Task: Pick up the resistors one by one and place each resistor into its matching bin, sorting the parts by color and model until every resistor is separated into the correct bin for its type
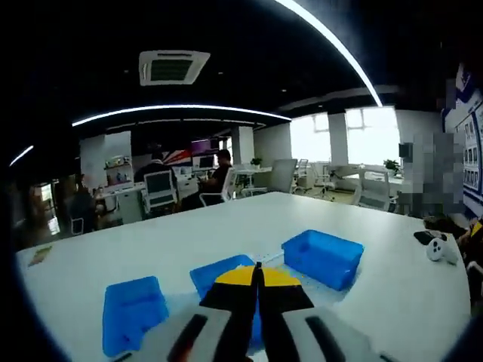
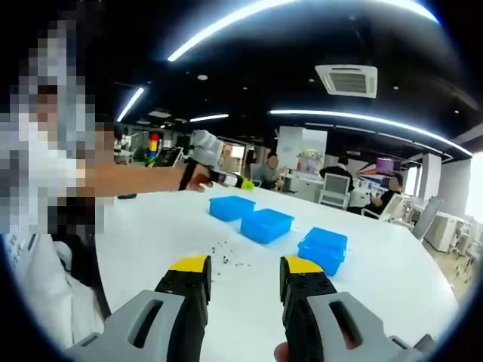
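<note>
Three blue bins stand in a row on the white table (image 2: 392, 279): a far bin (image 2: 232, 207), a middle bin (image 2: 266, 224) and a near bin (image 2: 323, 249). Several tiny dark resistors (image 2: 226, 255) lie scattered on the table in front of them. My right gripper (image 2: 246, 265) hovers above the table short of the resistors, open and holding nothing. A person's arm holds my left gripper (image 2: 245, 183) out beyond the far bin. In the left gripper view my left gripper (image 1: 258, 273) is shut, above the middle bin (image 1: 219, 271), with bins to its left (image 1: 132, 313) and right (image 1: 323, 256).
A white controller (image 1: 438, 250) and a black object (image 1: 424, 236) lie near the table's right edge. A person in white stands close at the left (image 2: 45, 226). Office desks, chairs and seated people (image 1: 220, 175) are beyond the table.
</note>
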`<state>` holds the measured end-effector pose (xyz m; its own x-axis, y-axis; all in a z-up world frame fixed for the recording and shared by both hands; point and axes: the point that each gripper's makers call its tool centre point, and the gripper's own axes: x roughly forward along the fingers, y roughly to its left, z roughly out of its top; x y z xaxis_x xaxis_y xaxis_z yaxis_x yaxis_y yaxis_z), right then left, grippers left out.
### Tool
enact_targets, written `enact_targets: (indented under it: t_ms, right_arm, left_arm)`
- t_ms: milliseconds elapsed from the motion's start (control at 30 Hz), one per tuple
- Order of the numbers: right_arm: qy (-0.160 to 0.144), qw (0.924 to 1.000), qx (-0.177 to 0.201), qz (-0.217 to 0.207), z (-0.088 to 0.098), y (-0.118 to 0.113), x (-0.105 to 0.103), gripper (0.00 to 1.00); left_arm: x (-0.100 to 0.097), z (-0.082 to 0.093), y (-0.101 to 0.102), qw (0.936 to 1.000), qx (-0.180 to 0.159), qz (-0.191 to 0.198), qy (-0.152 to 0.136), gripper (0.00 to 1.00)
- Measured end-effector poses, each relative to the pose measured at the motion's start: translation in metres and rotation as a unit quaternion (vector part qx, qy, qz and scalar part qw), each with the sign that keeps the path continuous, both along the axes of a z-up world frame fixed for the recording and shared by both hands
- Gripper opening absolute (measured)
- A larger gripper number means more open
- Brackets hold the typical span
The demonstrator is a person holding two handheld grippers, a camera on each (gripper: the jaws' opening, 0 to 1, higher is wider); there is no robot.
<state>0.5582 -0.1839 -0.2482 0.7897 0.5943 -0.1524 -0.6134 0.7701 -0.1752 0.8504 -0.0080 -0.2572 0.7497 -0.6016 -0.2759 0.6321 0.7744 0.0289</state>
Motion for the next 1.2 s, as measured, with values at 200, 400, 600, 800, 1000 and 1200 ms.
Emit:
enact_targets:
  t_ms: [200,400,600,800,1000,1200]
  right_arm:
    - [-0.003,1.0000,-0.001,-0.001,0.002,0.000,-0.001,0.38]
    - [-0.003,1.0000,-0.001,0.001,0.002,0.001,-0.001,0.38]
    - [-0.003,1.0000,-0.002,0.003,0.001,0.002,-0.002,0.38]
    - [-0.006,1.0000,-0.002,0.001,0.003,0.002,-0.003,0.38]
    - [-0.005,1.0000,-0.003,0.003,0.002,0.004,-0.004,0.38]
    - [-0.003,1.0000,-0.003,0.003,0.003,0.004,-0.003,0.38]
  left_arm:
    - [0.032,-0.019,0.004,0.9982,0.051,0.018,-0.024,0.06]
    - [0.023,-0.023,-0.006,0.9994,0.034,-0.002,-0.003,0.53]
    - [0.015,-0.012,0.001,0.9990,0.042,-0.001,-0.017,0.51]
    - [0.000,0.000,0.009,0.9988,0.038,-0.005,-0.029,0.48]
    - [-0.031,0.021,0.020,0.9992,0.001,-0.014,-0.037,0.48]
    - [-0.089,0.044,0.036,0.9972,-0.029,-0.036,-0.059,0.48]
